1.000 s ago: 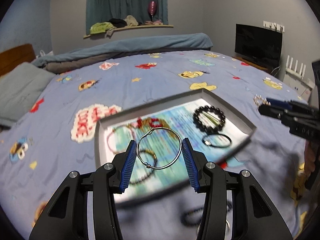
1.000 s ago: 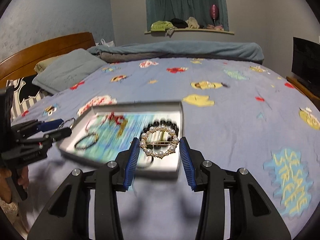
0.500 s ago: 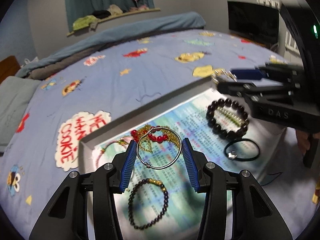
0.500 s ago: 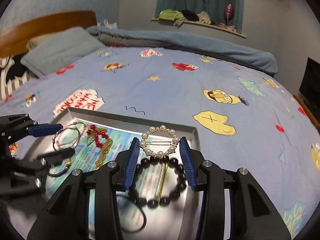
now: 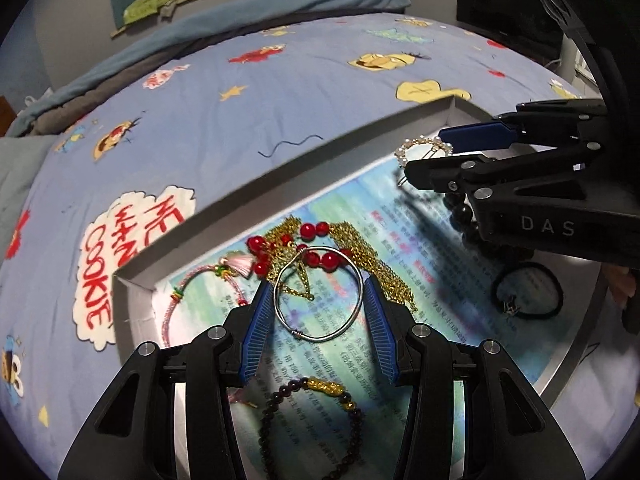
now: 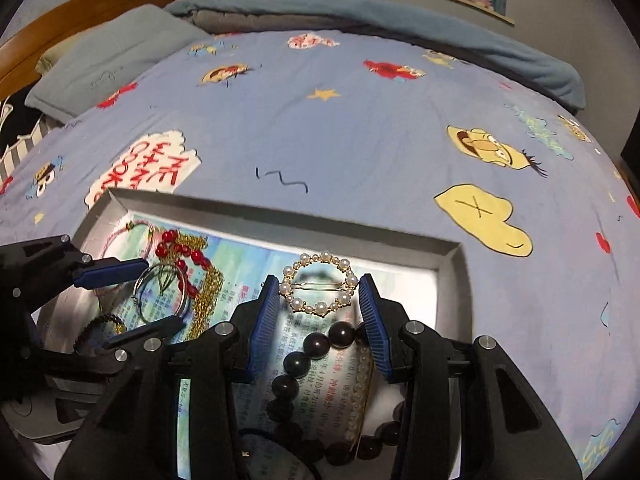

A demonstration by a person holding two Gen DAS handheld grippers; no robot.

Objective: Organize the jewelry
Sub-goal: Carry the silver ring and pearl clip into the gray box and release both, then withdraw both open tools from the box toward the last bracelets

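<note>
A grey tray [image 5: 280, 168] lined with a printed page lies on the bed. My left gripper [image 5: 318, 304] is shut on a silver bangle [image 5: 320, 334], held above the tray's left part. My right gripper [image 6: 319, 292] is shut on a pearl ring hair clip [image 6: 319, 310], hovering over the tray's far right corner [image 6: 452, 260]. In the tray lie a red bead and gold chain piece [image 5: 316, 232], a pink cord bracelet [image 5: 200, 280], a dark bead bracelet with gold charm [image 5: 320, 392], a large black bead bracelet [image 6: 304, 364] and a black hair tie [image 5: 528, 292].
The tray rests on a blue cartoon bedspread [image 6: 360, 140]. A grey pillow [image 6: 112, 56] and wooden headboard [image 6: 80, 12] lie at the far left. A dark television [image 5: 508, 12] stands beyond the bed's right side. A person's fingers [image 5: 624, 284] show behind the right gripper.
Both grippers moved forward and down over the tray, still holding the bangle and the pearl clip. The tray now fills the lower part of both views.
</note>
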